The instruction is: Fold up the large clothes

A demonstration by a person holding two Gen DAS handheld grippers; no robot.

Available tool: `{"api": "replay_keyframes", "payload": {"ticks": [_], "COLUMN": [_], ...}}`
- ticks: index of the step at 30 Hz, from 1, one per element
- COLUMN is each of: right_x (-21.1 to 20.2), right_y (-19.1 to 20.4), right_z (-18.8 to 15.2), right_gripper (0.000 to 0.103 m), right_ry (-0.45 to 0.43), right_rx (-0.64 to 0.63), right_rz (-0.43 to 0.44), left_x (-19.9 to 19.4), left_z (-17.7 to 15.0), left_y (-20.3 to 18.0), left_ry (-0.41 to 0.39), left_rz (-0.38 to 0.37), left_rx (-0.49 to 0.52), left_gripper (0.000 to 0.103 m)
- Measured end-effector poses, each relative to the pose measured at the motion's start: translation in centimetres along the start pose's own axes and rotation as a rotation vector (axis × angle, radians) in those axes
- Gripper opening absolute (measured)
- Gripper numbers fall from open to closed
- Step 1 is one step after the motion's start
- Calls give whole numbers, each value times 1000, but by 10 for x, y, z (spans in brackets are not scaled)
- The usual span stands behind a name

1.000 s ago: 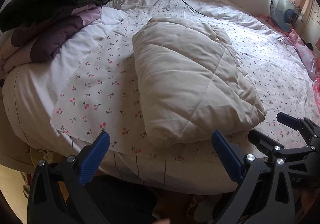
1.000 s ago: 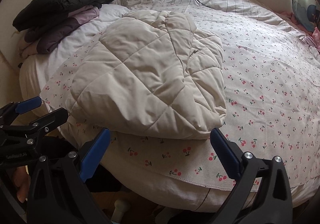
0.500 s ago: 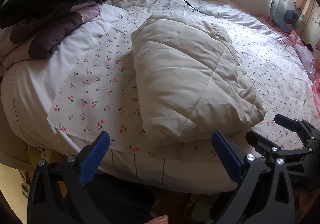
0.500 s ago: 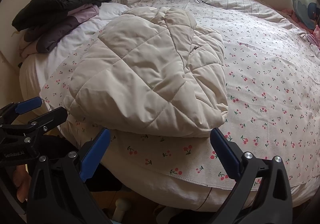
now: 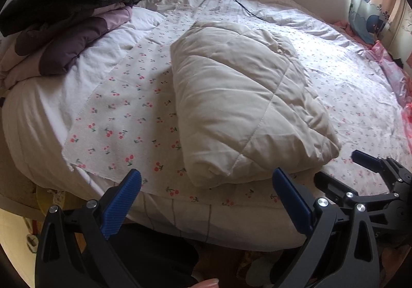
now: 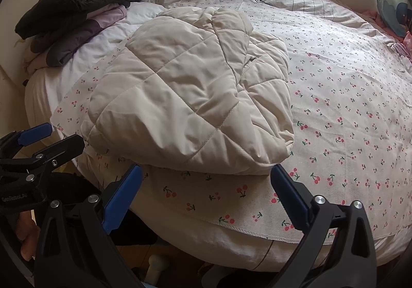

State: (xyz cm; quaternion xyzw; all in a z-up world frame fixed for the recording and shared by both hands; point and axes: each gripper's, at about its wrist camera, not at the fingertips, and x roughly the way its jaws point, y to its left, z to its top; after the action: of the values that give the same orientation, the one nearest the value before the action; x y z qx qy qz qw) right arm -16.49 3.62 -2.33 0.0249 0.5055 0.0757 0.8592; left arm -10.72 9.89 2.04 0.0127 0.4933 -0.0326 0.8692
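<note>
Both jaws stand spread and empty: the left gripper and the right gripper hover off the near bed edge, apparently because the cream quilted jacket already lies folded into a compact bundle. It rests on the cherry-print sheet, its hem near the mattress edge at 6 o'clock. Bare sheet opens toward 3 o'clock; at 10 o'clock a pile of dark clothes sits, seemingly clear of the jacket.
</note>
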Motion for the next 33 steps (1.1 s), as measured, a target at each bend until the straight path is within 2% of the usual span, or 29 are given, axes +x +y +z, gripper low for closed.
{"api": "replay_keyframes", "payload": {"ticks": [7, 25, 33], "right_x": [1, 3, 4], "right_y": [-1, 0, -1], "right_z": [0, -3, -4], "right_gripper": [96, 96, 96], "right_ry": [2, 7, 7], "right_rx": [1, 3, 4], "right_rz": [1, -2, -2], "left_x": [-4, -2, -5], "left_z": [-1, -3, -3], "left_y": [-4, -5, -9], "left_ry": [-18, -14, -27], "left_rz": [32, 17, 37], "left_rx": [22, 16, 27], "left_gripper": [98, 98, 98]}}
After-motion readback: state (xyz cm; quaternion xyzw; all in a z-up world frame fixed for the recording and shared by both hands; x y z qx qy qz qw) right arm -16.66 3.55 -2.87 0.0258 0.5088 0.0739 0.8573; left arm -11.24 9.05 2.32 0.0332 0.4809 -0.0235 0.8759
